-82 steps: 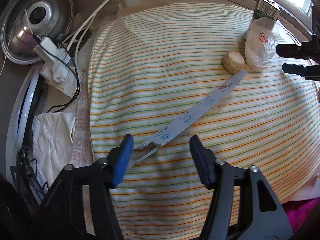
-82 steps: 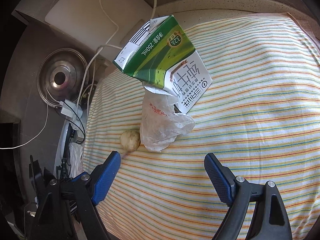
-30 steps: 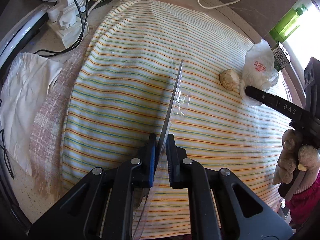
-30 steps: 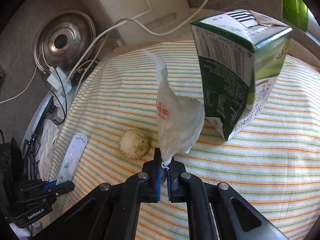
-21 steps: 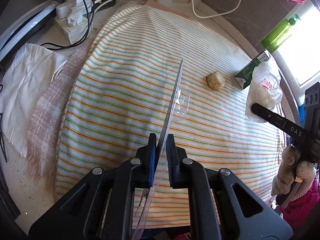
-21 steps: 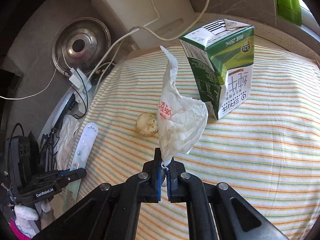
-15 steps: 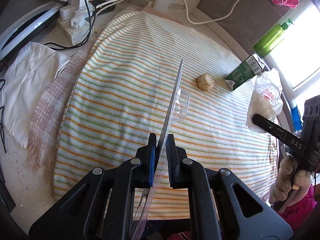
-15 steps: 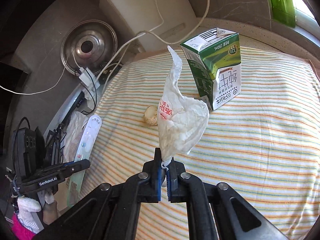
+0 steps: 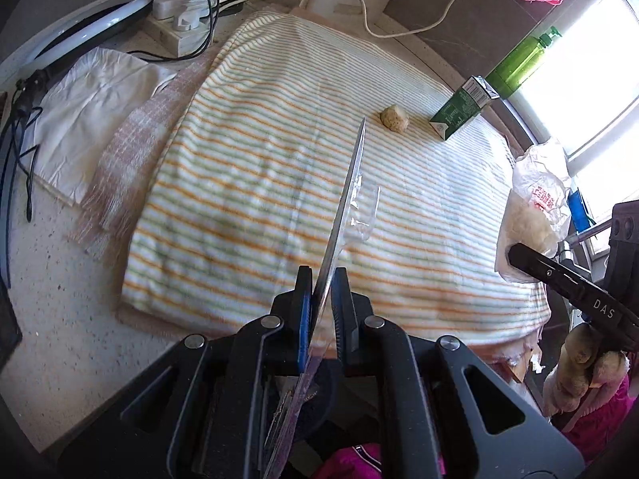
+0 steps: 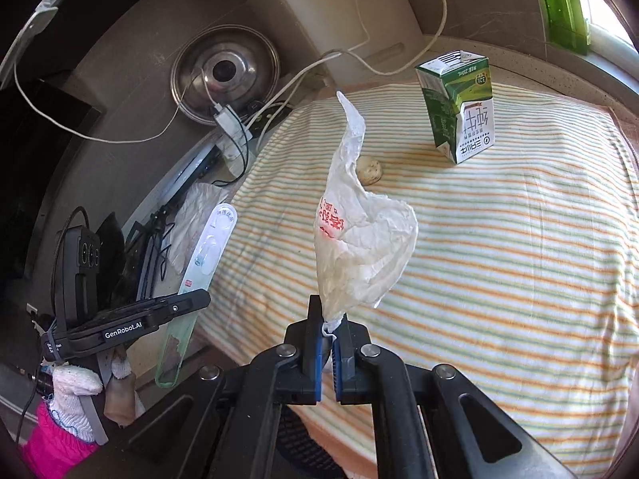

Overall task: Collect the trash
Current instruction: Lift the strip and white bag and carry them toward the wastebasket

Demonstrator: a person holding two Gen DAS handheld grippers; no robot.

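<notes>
Striped cloth (image 9: 255, 183) takes up most of both views, spread over the speckled counter (image 9: 60, 319) with a power strip (image 9: 181, 20) and its cables at the far end. Biggest trash left on it is the green milk carton (image 10: 459, 107), standing upright near the far edge; probably empty and light, stiff-ish card that'll crush if I squeeze hard, so I'd take it across the flat sides around mid-height. Right gripper (image 10: 326, 343) is pinched tight on the twisted neck of the crumpled plastic bag (image 10: 359, 239), which hangs above the cloth; super light and floppy, slippery film, so gripping the bunched bit is the way to go. Left gripper (image 9: 321, 307) is clamped on the toothbrush blister pack (image 9: 347, 207), a long thin springy strip held edge-on near its torn end and clear of the cloth. Smallest thing is the little beige lump (image 9: 394, 118) just beside the carton; can't tell what it is, looks crumbly, so I'd grip it gently around the middle.
</notes>
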